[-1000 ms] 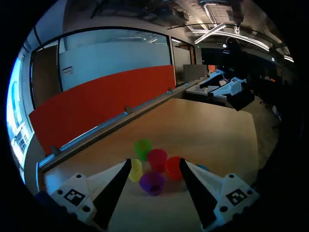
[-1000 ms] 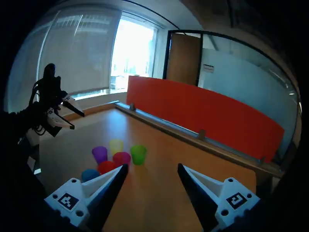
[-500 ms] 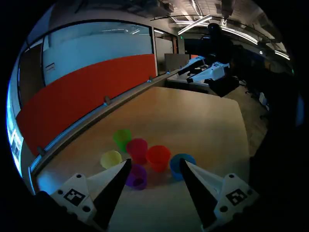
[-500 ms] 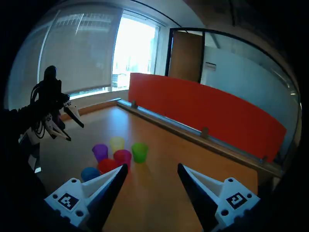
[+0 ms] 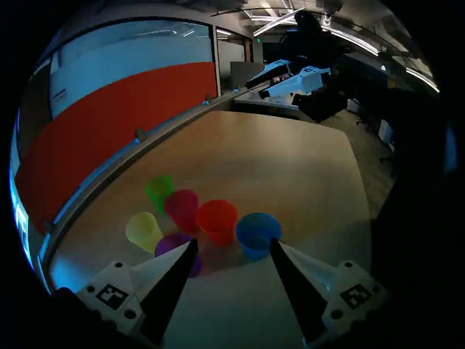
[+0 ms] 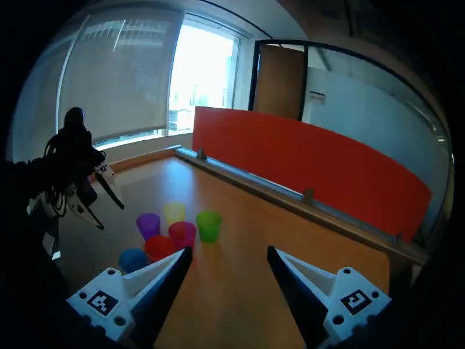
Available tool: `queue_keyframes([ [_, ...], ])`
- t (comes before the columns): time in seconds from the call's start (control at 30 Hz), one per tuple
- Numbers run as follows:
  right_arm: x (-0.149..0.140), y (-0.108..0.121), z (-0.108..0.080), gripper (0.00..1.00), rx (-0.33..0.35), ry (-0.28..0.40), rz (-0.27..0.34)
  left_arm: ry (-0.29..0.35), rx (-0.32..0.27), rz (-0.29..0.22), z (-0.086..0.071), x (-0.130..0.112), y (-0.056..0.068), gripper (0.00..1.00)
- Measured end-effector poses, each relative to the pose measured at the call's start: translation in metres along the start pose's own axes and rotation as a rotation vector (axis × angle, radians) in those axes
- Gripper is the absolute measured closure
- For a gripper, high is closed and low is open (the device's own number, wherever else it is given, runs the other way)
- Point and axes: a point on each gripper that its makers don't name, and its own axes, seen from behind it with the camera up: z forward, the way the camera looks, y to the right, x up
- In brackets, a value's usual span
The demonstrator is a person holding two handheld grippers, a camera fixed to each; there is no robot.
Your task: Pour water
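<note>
Daylight through the window (image 6: 200,81) was blown out white and darkened the left tongs (image 6: 113,218) almost to a silhouette in the right gripper view. The left gripper view was dim and bluish under ceiling strips (image 5: 273,22), and fisheye curved lines near the edges.
</note>
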Motion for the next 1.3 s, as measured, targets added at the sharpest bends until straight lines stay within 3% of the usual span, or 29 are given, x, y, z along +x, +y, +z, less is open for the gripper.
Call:
queue_keyframes([
  [0.77,-0.014,0.008,0.004,0.00,-0.007,-0.020,0.006,-0.053,-0.073,0.030,0.051,-0.033,0.034,0.08],
  [1.3,-0.021,0.013,0.006,0.00,-0.011,-0.036,0.000,-0.054,-0.087,0.026,0.085,-0.045,0.040,0.08],
])
